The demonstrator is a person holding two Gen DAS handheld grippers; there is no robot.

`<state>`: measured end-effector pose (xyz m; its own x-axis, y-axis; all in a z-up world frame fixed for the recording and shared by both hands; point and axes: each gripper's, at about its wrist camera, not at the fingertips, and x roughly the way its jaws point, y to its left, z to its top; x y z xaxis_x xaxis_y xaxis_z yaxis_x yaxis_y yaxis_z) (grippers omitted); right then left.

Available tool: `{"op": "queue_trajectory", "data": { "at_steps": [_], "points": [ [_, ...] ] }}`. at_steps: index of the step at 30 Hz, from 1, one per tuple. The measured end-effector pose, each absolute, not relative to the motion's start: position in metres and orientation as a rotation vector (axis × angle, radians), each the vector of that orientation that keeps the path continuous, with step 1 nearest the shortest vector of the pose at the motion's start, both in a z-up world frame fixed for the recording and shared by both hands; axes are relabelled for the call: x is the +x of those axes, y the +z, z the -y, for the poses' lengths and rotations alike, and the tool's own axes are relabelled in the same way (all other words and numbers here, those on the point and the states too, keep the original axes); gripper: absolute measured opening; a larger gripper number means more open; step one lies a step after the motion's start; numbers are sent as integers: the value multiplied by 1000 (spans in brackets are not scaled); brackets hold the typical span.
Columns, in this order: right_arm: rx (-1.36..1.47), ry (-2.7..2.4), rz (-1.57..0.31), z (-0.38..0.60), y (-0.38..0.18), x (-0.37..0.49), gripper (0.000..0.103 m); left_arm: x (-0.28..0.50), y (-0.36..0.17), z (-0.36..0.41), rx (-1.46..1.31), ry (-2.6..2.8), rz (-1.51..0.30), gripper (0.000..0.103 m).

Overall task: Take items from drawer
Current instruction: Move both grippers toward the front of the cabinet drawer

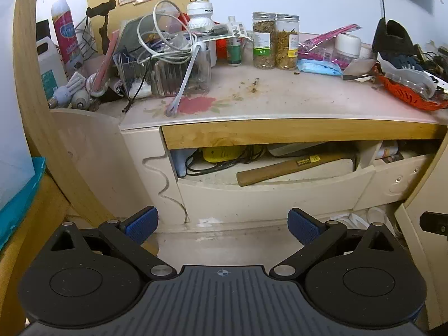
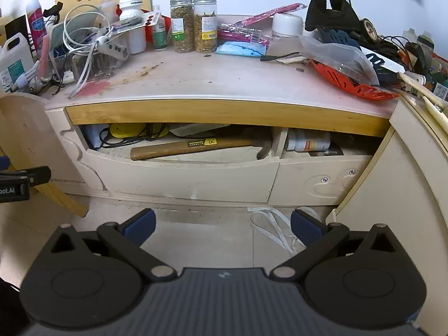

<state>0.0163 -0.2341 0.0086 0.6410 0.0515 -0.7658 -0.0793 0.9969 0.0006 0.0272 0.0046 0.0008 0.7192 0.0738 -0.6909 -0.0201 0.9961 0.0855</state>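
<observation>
Barely begun: cream-fronted drawer point(image 2: 179, 179) open at mid-frame, wooden-handled hammer point(image 2: 193, 147), yellow device point(image 2: 126, 130) and white bottle point(image 2: 308, 143) lying inside. Left gripper point(image 1: 222, 224) and right gripper point(image 2: 222, 221) low in frame, spread wide, empty, well short of the drawer.
</observation>
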Motion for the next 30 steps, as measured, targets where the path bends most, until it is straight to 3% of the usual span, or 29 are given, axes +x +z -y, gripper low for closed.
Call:
{"op": "queue_trajectory", "data": {
  "at_steps": [30],
  "points": [
    [-109, 98, -881, 236, -83, 133, 103, 126, -77, -19, 58, 54, -742, 101]
  ]
}}
